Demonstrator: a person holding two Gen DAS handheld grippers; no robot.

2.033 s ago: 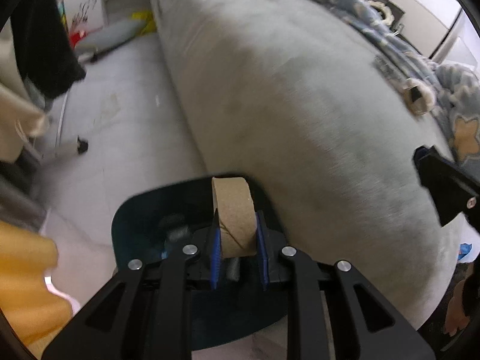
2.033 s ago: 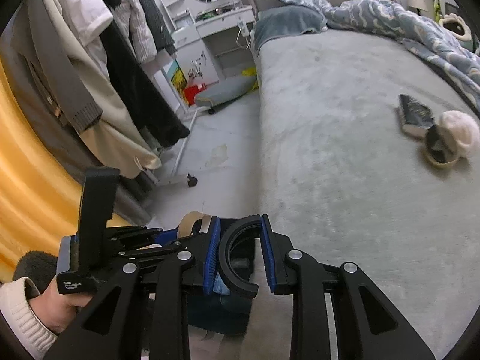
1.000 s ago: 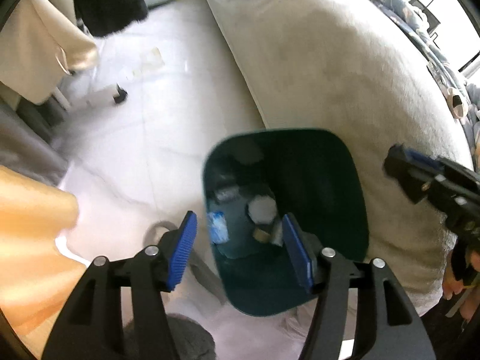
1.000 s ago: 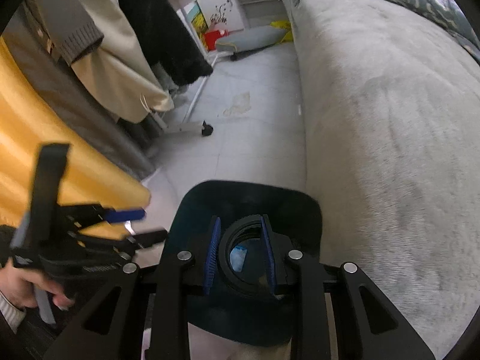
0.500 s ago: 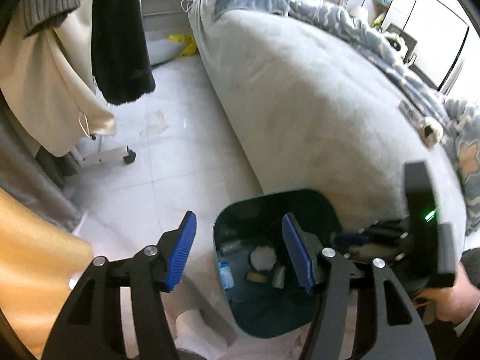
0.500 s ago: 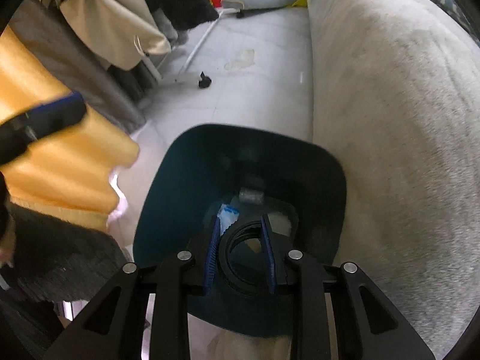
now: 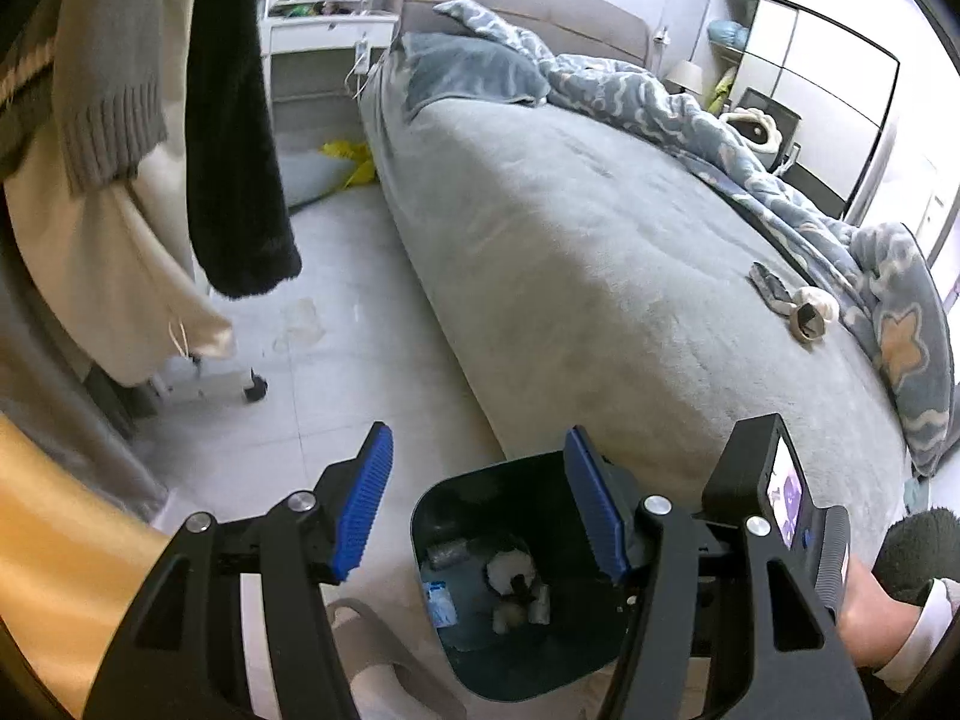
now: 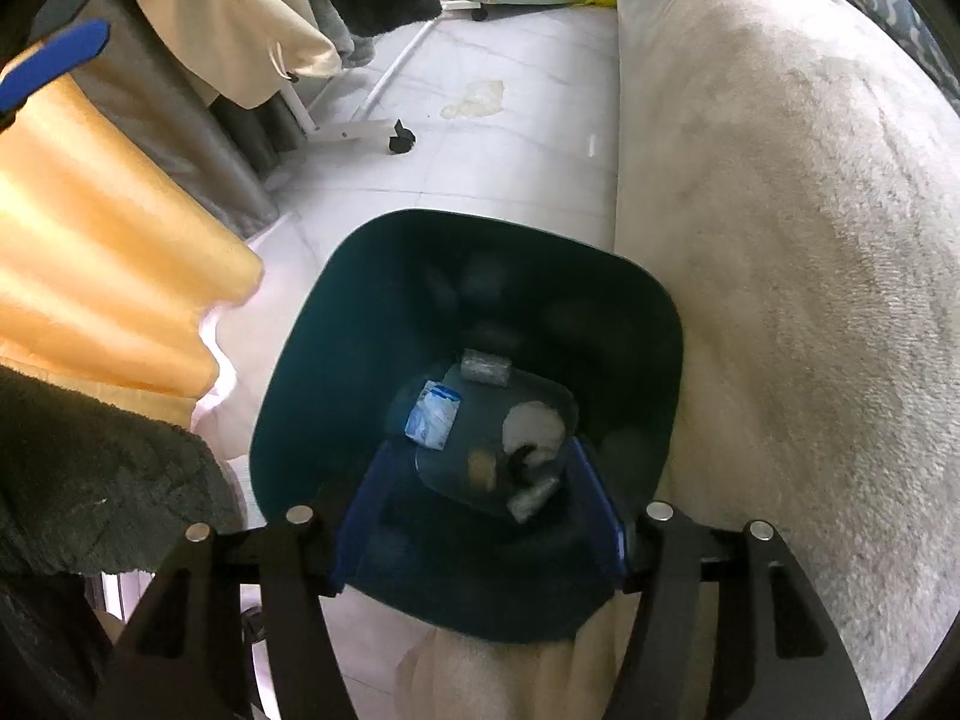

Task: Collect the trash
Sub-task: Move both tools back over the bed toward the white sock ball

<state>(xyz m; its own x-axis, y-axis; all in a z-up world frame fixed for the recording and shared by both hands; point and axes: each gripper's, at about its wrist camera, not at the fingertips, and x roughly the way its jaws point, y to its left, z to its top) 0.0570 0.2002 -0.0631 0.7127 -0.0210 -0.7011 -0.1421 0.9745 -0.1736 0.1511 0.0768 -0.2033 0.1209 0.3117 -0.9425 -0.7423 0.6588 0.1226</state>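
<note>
the dark teal bin [image 8: 288, 396] stands on the floor [image 7: 336, 372] against the grey bed [image 7: 600, 252], scraps of trash [image 8: 432, 414] at its bottom, the right gripper [image 8: 477, 504] right above it with fingers opening on nothing, the left gripper [image 7: 477, 504] open and empty

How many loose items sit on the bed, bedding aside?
2: a dark flat item and a pale round item, side by side by the duvet edge. More may hide under the duvet.
</note>
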